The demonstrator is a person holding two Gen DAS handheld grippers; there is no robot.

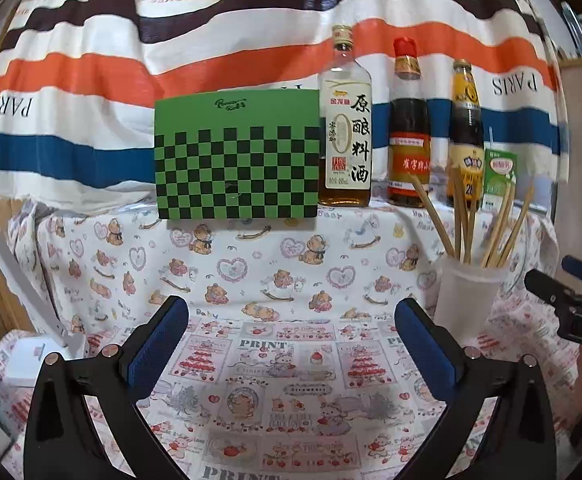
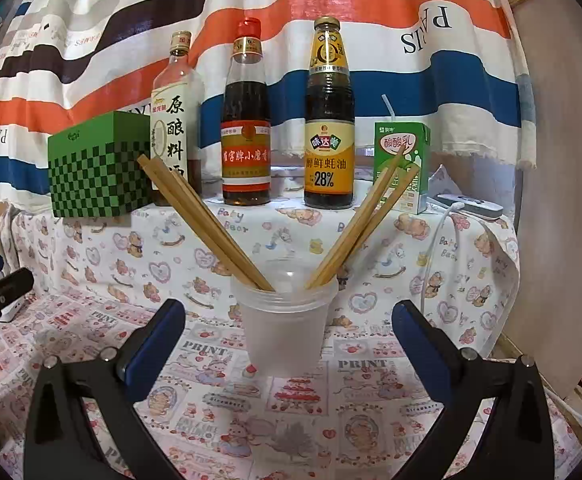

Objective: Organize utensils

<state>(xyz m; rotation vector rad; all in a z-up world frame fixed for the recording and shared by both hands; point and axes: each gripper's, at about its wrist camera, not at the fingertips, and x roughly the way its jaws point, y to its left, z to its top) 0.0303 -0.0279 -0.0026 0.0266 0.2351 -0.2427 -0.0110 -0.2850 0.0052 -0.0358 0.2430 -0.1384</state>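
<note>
A frosted plastic cup [image 2: 287, 326] stands on the patterned tablecloth and holds several wooden chopsticks [image 2: 207, 220] that fan out left and right. My right gripper [image 2: 289, 324] is open, its blue pads on either side of the cup without touching it. The same cup [image 1: 467, 300] with its chopsticks [image 1: 461, 216] appears right of my left gripper [image 1: 291, 320], which is open over bare cloth with nothing between its fingers. The right gripper's black body [image 1: 579, 304] shows at the right edge of the left wrist view.
At the back stand a green checkered box [image 1: 237, 154], a cooking wine bottle [image 1: 345, 120], two dark sauce bottles [image 2: 247, 120] [image 2: 329, 120] and a green drink carton [image 2: 401, 166]. A striped cloth hangs behind. A white cable [image 2: 439, 236] and power strip lie at the right.
</note>
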